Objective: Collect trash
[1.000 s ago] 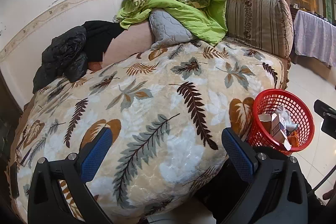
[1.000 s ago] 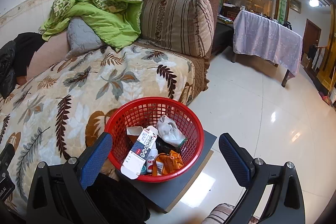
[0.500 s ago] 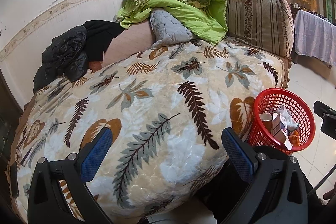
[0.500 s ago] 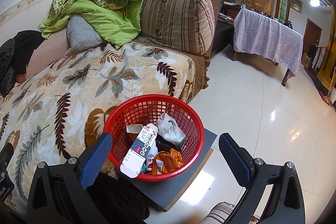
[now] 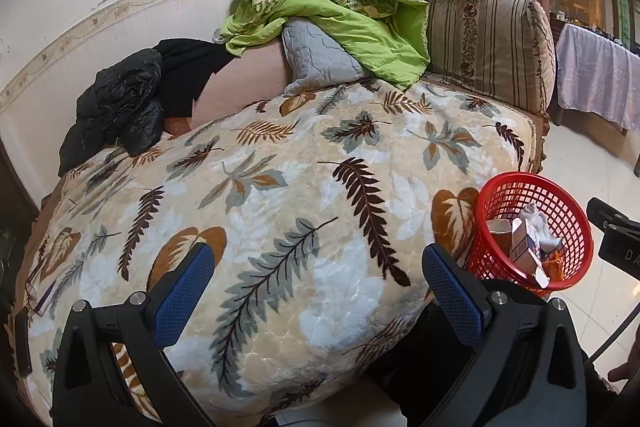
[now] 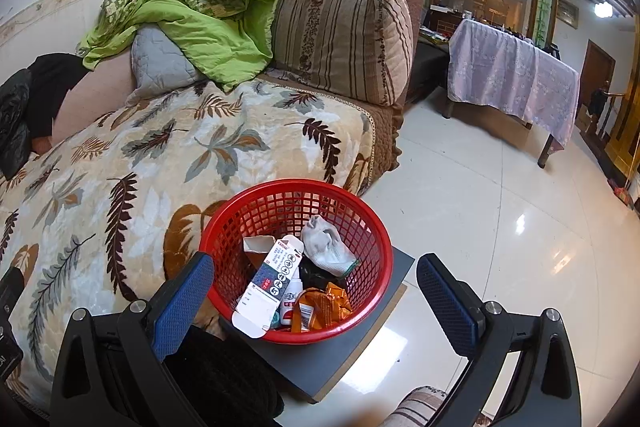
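Two grippers are in view, and both have their jaws spread wide with nothing between them. The left gripper (image 5: 318, 283) hangs over the blanket (image 5: 280, 195) with a leaf pattern that covers the sofa (image 5: 492, 47). The right gripper (image 6: 316, 291) is held over the near rim of the red basket (image 6: 360, 223), its left finger (image 6: 182, 301) just outside the rim and its right finger (image 6: 446, 301) over the floor (image 6: 500, 227). The basket stands upright on a grey board (image 6: 344, 351), just beside the front edge of the sofa, and its mouth opens upward. Inside it the trash is collected: a long carton (image 6: 270, 279) leans against the near wall, its long axis running from the lower left up to the upper right, with one open flap hanging over the rim toward the camera. Beside it, on the right, a white crumpled glove (image 6: 326, 247) lies against the far side, and an orange wrapper (image 6: 324, 307) lies at the bottom near a small white bottle (image 6: 291, 301) that stands almost upright. On the back of the sofa a green quilt (image 6: 192, 11) is piled on a grey cushion (image 6: 158, 65), and a black jacket (image 5: 120, 107) lies at the far left. Farther away a table (image 6: 516, 75) stands under a lilac cloth.
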